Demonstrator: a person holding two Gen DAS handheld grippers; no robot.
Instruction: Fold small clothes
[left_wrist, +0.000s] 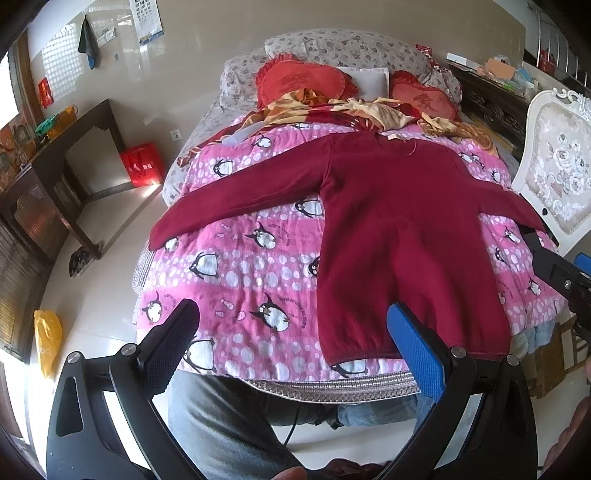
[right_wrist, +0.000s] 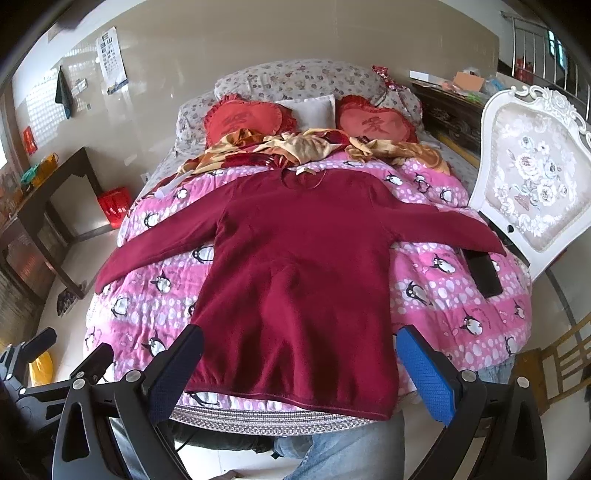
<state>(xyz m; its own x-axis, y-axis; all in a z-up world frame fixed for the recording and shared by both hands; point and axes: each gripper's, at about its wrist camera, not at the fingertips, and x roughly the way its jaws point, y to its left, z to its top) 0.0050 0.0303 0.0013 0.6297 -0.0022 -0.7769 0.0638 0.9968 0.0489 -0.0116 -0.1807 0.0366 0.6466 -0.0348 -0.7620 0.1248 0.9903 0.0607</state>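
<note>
A dark red long-sleeved sweater (left_wrist: 399, 236) lies spread flat on the pink penguin quilt (left_wrist: 240, 273), sleeves out to both sides, hem at the near bed edge. It fills the middle of the right wrist view (right_wrist: 299, 273). My left gripper (left_wrist: 295, 325) is open and empty above the near edge, left of the hem. My right gripper (right_wrist: 299, 350) is open and empty, its fingers either side of the hem. The right gripper also shows at the right edge of the left wrist view (left_wrist: 561, 273).
Two red heart cushions (right_wrist: 243, 122) and crumpled yellow-red cloth (right_wrist: 303, 146) lie at the head of the bed. A black phone (right_wrist: 485, 273) lies on the quilt by the right sleeve. A white ornate chair (right_wrist: 532, 177) stands right; a dark desk (left_wrist: 55, 177) left.
</note>
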